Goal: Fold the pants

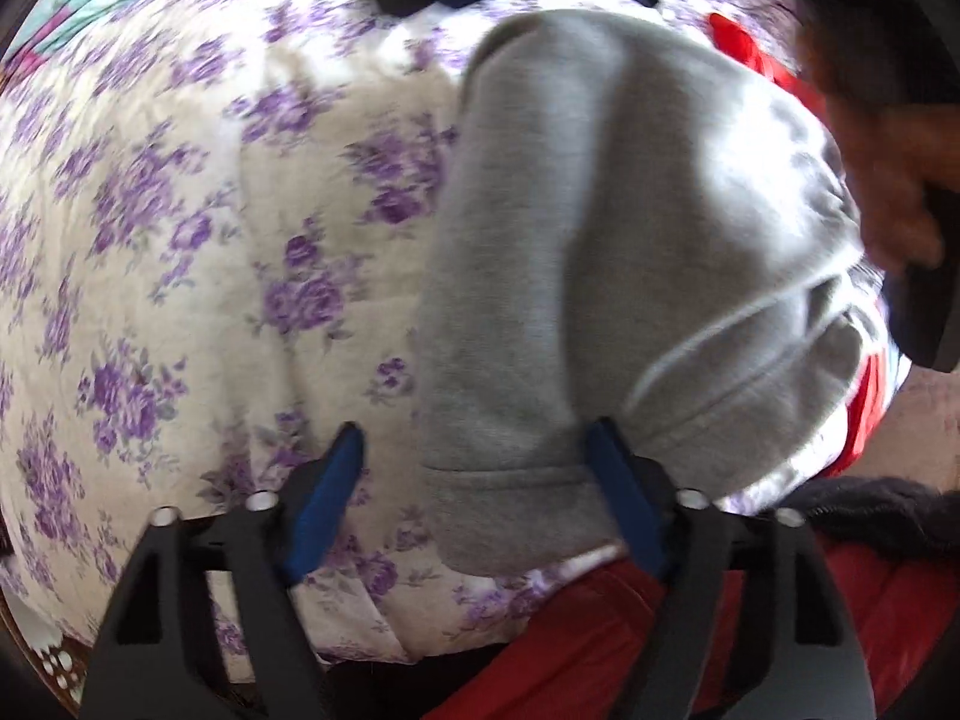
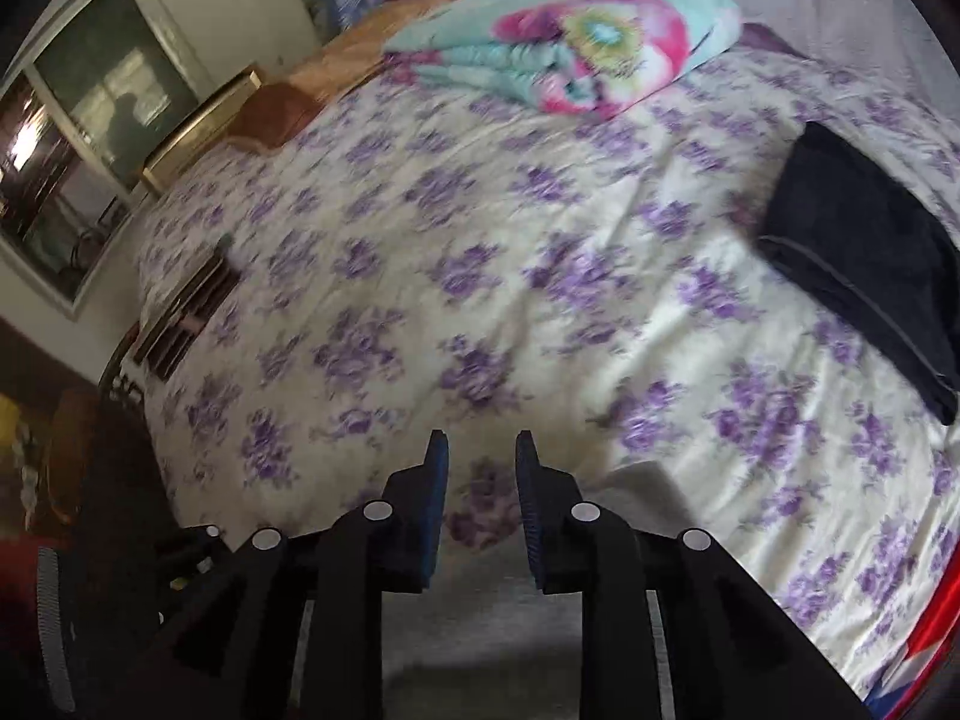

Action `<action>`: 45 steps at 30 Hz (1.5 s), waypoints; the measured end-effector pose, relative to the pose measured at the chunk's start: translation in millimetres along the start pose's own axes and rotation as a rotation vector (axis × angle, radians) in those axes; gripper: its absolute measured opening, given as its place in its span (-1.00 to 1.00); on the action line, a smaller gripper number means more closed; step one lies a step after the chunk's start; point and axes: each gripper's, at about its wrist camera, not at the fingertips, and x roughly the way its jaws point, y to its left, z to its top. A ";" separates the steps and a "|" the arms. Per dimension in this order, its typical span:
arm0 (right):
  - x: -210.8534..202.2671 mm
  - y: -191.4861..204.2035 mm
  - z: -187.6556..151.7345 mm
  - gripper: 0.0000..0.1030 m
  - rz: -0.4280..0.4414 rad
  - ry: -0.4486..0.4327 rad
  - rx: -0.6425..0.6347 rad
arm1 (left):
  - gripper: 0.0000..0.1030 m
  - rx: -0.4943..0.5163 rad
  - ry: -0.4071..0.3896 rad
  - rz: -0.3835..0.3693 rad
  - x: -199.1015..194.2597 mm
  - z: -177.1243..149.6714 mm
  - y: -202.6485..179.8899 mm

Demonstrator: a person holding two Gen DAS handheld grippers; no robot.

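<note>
Grey pants (image 1: 600, 252) lie folded on the bed (image 1: 180, 240), whose cover is white with purple flowers. The left hand-held gripper (image 1: 480, 468) straddles the hem end of the pants, its blue pads on either side of the cloth with a gap (not pressing), so it is released. The right hand-held gripper (image 2: 480, 480) hangs over bare bedcover with a narrow gap between its pads and nothing in them. A dark folded garment (image 2: 870, 276) lies well apart, near a bright quilt (image 2: 570, 42).
</note>
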 end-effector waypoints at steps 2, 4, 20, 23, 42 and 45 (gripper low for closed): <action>19.5 -17.1 -10.9 -1.00 -0.070 0.072 -0.008 | 0.14 0.018 0.005 -0.022 -0.7 -0.2 -7.3; 12.2 -62.6 -25.0 -1.00 -0.004 0.048 0.133 | 0.10 0.030 -0.001 -0.036 -1.6 -5.7 -10.8; -41.7 -100.5 -2.1 0.23 -0.017 -0.091 0.265 | 0.67 -0.139 -0.032 -0.270 3.1 19.8 35.4; -23.1 -104.0 7.2 0.22 0.006 -0.023 0.259 | 0.69 -0.152 0.058 -0.332 32.9 32.0 34.5; -9.6 -113.7 -24.0 -0.83 -0.005 -0.076 0.345 | -0.48 -0.053 -0.015 -0.341 2.2 3.2 13.7; -35.6 -115.0 -16.7 -0.82 -0.022 -0.155 0.365 | -0.46 -0.062 -0.007 -0.357 0.9 2.3 14.5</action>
